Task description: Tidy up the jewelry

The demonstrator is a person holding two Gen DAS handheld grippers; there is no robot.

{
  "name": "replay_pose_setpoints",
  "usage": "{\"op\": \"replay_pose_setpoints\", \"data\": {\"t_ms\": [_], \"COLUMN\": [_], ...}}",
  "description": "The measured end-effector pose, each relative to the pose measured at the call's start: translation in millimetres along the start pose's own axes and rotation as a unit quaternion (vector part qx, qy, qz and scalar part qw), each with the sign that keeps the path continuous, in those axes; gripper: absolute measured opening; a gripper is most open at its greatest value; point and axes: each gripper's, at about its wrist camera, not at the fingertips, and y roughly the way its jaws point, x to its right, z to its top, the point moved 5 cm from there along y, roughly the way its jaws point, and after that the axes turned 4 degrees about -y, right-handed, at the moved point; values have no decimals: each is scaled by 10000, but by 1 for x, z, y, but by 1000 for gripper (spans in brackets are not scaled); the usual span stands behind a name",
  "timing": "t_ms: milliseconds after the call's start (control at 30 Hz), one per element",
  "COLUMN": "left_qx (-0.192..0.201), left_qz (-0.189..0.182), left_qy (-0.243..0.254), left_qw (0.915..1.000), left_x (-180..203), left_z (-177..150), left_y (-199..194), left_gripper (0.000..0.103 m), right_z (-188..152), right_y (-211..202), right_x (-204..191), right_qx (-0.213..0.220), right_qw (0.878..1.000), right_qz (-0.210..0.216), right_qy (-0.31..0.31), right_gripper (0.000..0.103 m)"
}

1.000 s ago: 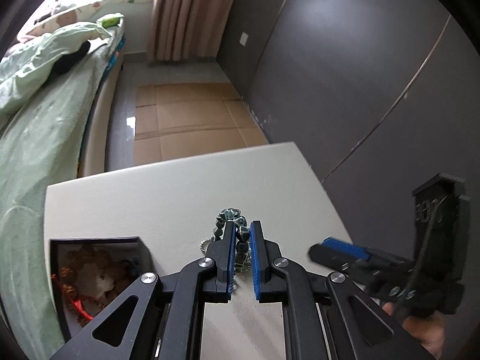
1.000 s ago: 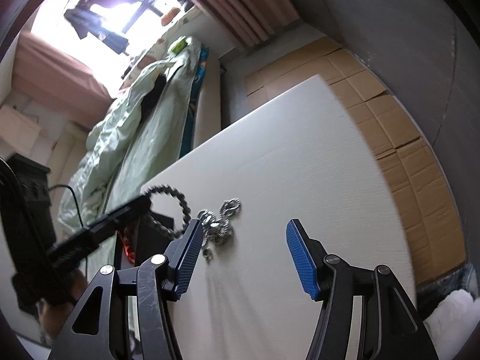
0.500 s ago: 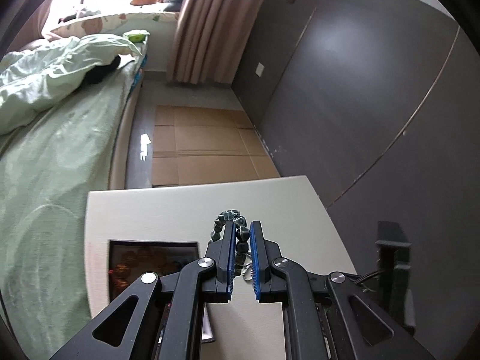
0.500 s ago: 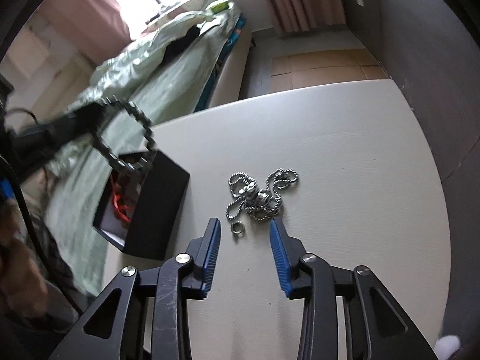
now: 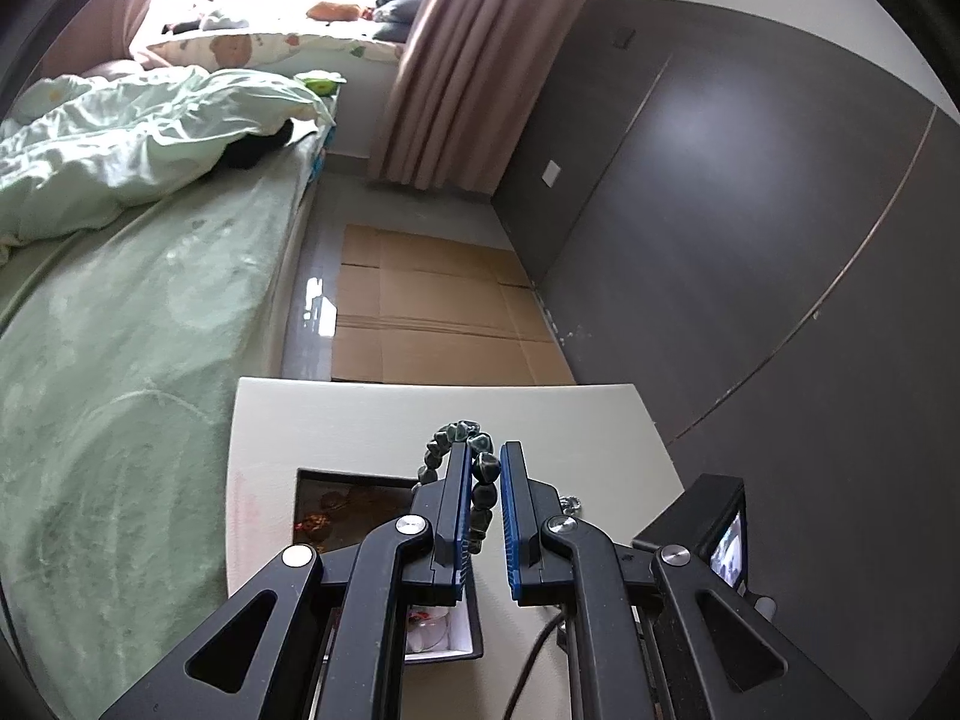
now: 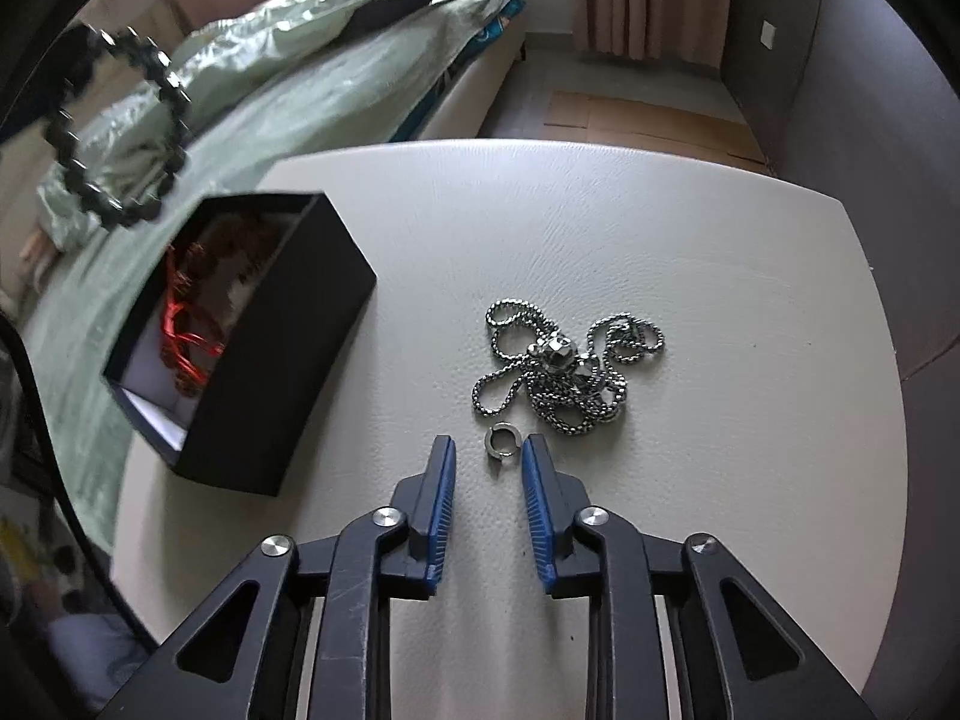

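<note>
I see a dark green bead bracelet (image 5: 480, 480), a black box (image 6: 282, 360) with red cord (image 6: 186, 330) inside, a silver chain (image 6: 564, 372) and silver ring (image 6: 499, 441) on my cream surface (image 6: 720, 276), blue gripper pads (image 6: 443, 504)

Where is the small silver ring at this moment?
In the right wrist view, the small silver ring lies on the white table, just ahead of the open right gripper, next to the tangled silver chain.
</note>
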Motion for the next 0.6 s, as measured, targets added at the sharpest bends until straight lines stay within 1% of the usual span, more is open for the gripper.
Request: {"op": "replay_pose_setpoints", "data": {"t_ms": [67,133,200,267,300,467,600], "left_qx": [1,-10,-48,-79,-118,-186,-271], "left_qz": [-1,3,56,98,88,170,154], "left_qy": [-52,-111,-125,-153,-220,-483,-605], "left_qw": [10000,9999,9999,9998,9997,9985,9977], "left_x": [-4,-7,-10,-14,-18,-35,-42], "left_z": [-1,-4,-7,-10,-12,-14,-16], "left_y": [-1,-2,0,2,4,8,10], "left_gripper": [10,10,10,10,10,10,12], "right_z": [1,1,1,1,4,6,12], "right_y": [1,1,0,-2,-1,-20,-22], "right_x": [-3,-4,-3,-4,-3,-9,-9], "right_qx": [36,53,78,84,80,343,407], "right_qw": [9997,9995,9995,9997,9998,9993,9980], "right_qz": [-202,-270,-256,-148,-83,168,417], "right_qy": [-150,-180,-195,-193,-175,-16,232], "right_gripper": [18,13,13,12,1,1,1]}}
